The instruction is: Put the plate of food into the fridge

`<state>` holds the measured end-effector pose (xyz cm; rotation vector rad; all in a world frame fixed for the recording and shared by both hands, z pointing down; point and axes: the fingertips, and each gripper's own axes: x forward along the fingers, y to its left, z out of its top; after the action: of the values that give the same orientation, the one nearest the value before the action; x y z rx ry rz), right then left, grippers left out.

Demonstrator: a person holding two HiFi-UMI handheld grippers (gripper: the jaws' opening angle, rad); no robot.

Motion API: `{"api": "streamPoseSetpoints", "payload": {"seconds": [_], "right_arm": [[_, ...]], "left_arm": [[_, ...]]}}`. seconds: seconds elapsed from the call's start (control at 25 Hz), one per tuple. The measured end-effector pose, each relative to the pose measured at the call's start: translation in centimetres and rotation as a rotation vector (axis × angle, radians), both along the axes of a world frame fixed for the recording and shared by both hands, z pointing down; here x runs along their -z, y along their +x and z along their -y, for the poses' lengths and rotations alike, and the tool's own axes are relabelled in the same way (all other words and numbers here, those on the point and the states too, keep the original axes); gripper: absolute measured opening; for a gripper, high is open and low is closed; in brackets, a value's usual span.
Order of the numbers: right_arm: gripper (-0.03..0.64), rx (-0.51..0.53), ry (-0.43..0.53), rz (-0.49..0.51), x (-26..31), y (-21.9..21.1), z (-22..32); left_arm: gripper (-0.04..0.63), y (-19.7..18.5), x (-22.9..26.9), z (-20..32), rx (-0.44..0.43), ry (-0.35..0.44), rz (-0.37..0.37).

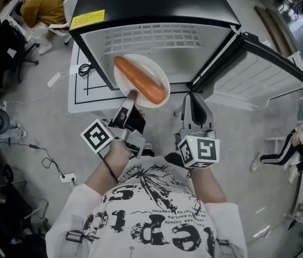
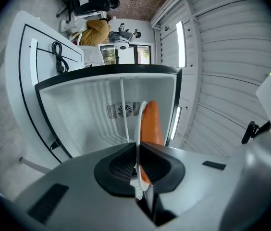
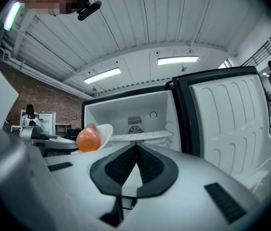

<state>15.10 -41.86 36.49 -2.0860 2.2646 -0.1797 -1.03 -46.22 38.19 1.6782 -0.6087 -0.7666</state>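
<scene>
The left claw [image 1: 129, 98] pinches the near rim of the white plate [image 1: 150, 67] — a long orange piece of food [image 1: 141, 80] lies across it. The plate hangs in the air at the front edge of the open fridge [image 1: 157, 36], towards its left wall. The right claw [image 3: 136, 150] is pressed together, empty — beside the swung-out door [image 1: 259, 82].

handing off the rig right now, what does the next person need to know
Left gripper: shut on the rim of the white plate, holding it at the mouth of the open fridge.
Right gripper: shut, empty, beside the plate, touching nothing.
Food: one long orange piece lies on the plate.
Done: fridge door is open and the plate is lifted.
Left: carry the plate in onto the shelf, release it and draw back. Probably close the door afterwards.
</scene>
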Motion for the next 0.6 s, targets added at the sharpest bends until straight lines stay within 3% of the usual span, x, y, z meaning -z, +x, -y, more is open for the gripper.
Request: {"api": "streamPoseSetpoints", "payload": {"seconds": [0.16, 0.6], "right_arm": [[0.002, 0.004, -0.009, -0.016, -0.2, -0.7, 1.7], [0.002, 0.105, 0.052, -0.006, 1.3, 0.7, 7.0]], "left_arm": [[0.021, -0.4, -0.9, 1.7, 0.019, -0.035, -0.044], [0.022, 2.6, 0.8, 6.6, 0.088, 0.001, -0.007]]}}
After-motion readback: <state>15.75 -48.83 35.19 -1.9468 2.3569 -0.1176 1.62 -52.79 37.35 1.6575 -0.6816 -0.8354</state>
